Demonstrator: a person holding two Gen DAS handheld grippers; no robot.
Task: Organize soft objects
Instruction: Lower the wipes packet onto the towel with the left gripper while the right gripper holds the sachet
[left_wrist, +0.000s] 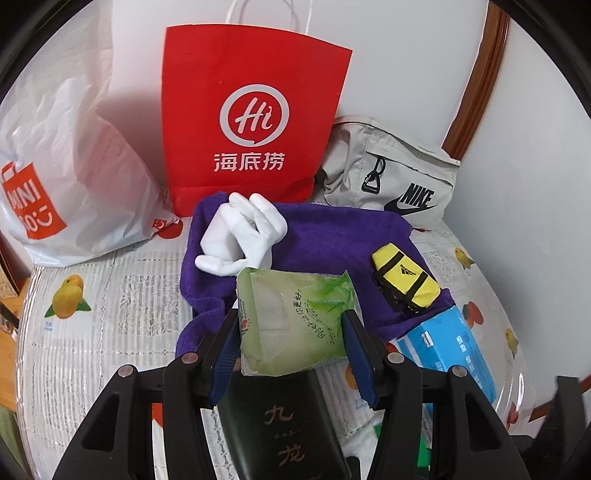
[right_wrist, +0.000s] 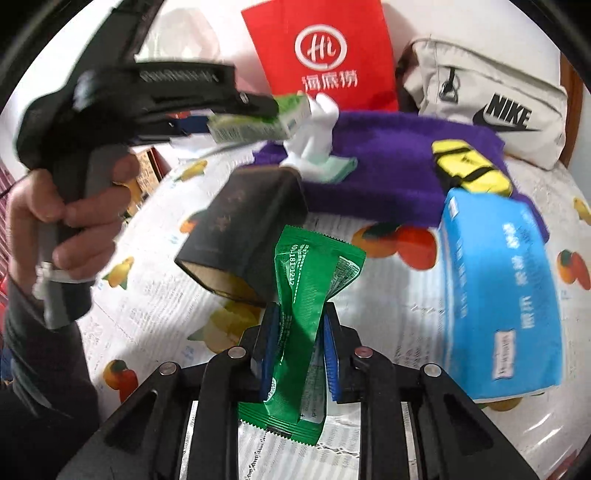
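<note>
My left gripper (left_wrist: 291, 328) is shut on a pale green tissue pack (left_wrist: 295, 321) and holds it above the table; the pack also shows from the side in the right wrist view (right_wrist: 255, 118). My right gripper (right_wrist: 297, 332) is shut on a dark green foil packet (right_wrist: 306, 295), held upright. A purple towel (left_wrist: 332, 236) lies on the fruit-print tablecloth (left_wrist: 110, 314) with a white glove (left_wrist: 240, 232) and a small yellow bag (left_wrist: 406, 280) on it. A blue tissue pack (right_wrist: 498, 288) lies at the right.
A dark box (right_wrist: 243, 229) lies open-ended below the left gripper. A red paper bag (left_wrist: 251, 118), a white plastic shopping bag (left_wrist: 66, 177) and a grey Nike bag (left_wrist: 391, 177) stand along the wall behind the towel.
</note>
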